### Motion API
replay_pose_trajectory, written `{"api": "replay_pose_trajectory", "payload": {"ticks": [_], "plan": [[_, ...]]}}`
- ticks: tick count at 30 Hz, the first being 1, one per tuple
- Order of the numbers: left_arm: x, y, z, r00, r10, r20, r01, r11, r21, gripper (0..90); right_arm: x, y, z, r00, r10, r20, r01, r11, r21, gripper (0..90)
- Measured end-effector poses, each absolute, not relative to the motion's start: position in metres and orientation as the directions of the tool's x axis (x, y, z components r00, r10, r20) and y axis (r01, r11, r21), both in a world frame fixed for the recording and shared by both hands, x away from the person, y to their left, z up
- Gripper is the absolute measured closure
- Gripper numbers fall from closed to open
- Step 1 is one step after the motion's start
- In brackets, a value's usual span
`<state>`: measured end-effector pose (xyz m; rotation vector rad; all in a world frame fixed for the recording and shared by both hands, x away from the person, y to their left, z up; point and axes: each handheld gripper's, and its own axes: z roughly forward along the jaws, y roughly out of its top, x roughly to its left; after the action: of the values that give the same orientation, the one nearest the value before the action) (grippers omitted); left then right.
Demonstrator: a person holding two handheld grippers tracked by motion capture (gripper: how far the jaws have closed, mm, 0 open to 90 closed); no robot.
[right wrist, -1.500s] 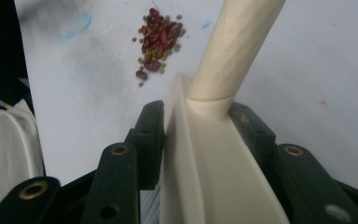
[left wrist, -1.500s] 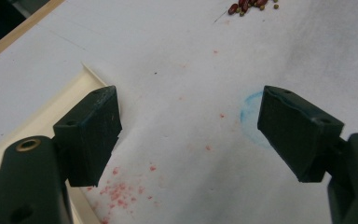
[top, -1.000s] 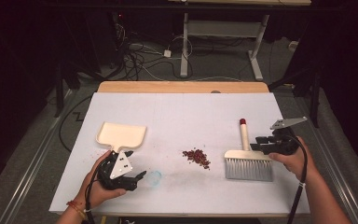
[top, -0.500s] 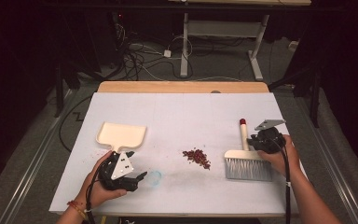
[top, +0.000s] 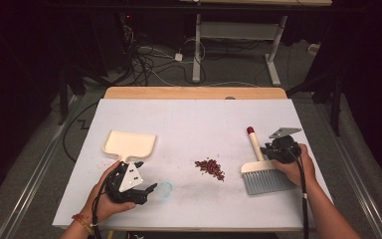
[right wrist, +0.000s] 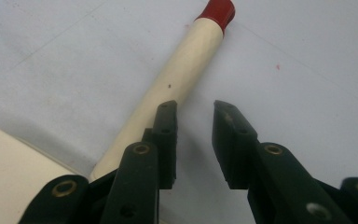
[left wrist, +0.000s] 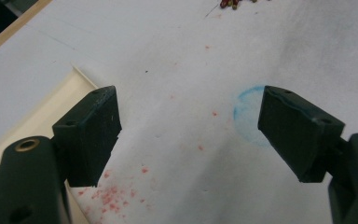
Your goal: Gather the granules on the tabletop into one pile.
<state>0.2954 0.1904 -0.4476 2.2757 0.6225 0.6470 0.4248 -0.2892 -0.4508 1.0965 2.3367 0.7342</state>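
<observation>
At the right of the high view, the right hand-held gripper [right wrist: 195, 116] hangs with jaws slightly apart and empty, just beside the brush [top: 263, 172] handle [right wrist: 177, 74] on the counter [top: 194, 124]. That handle looks light, stiff and rather smooth, so mid-shaft seems the safest hold. At lower left, the left hand-held gripper [left wrist: 189, 128] gapes wide beside the thin, rigid dustpan [top: 128, 145].

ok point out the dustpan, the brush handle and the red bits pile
dustpan [top: 129, 143], high view, middle of the cream pan
brush handle [right wrist: 182, 70], right gripper view, mid-shaft
red bits pile [top: 210, 168], high view, centre of the pile
</observation>
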Motion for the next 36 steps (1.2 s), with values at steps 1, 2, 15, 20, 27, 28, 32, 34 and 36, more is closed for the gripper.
{"api": "replay_pose_trajectory", "payload": {"ticks": [1,2,15,20,27,28,32,34,36], "plan": [[0.295,0.191,-0.448,0.762,0.589,0.270,0.250,-0.651,0.717,20.5,0.424,-0.289,-0.450,-0.575,0.799,-0.176,0.555,0.539,0.634,70.6],[0.295,0.191,-0.448,0.760,0.592,0.268,0.252,-0.649,0.718,20.5,0.423,-0.290,-0.448,-0.569,0.803,-0.176,0.555,0.534,0.638,70.3],[0.294,0.191,-0.448,0.763,0.586,0.273,0.247,-0.654,0.715,20.5,0.406,-0.318,-0.451,-0.524,0.843,-0.123,0.617,0.475,0.627,69.9],[0.293,0.190,-0.447,0.763,0.586,0.273,0.247,-0.654,0.715,20.5,0.407,-0.319,-0.455,-0.521,0.844,-0.124,0.625,0.477,0.618,69.1],[0.294,0.190,-0.448,0.766,0.582,0.273,0.247,-0.659,0.711,20.5,0.415,-0.311,-0.458,-0.527,0.837,-0.148,0.610,0.494,0.619,68.3],[0.294,0.190,-0.448,0.766,0.581,0.273,0.247,-0.659,0.710,20.5,0.417,-0.310,-0.458,-0.531,0.834,-0.150,0.607,0.498,0.620,68.1],[0.294,0.190,-0.448,0.766,0.582,0.272,0.248,-0.659,0.710,20.5,0.420,-0.305,-0.459,-0.535,0.830,-0.157,0.597,0.503,0.625,67.6],[0.294,0.190,-0.449,0.767,0.581,0.271,0.248,-0.658,0.711,20.5,0.421,-0.304,-0.459,-0.540,0.828,-0.154,0.594,0.504,0.627,67.2],[0.294,0.189,-0.449,0.768,0.580,0.272,0.248,-0.660,0.709,20.5,0.421,-0.304,-0.459,-0.540,0.827,-0.156,0.593,0.505,0.627,66.9]]}}
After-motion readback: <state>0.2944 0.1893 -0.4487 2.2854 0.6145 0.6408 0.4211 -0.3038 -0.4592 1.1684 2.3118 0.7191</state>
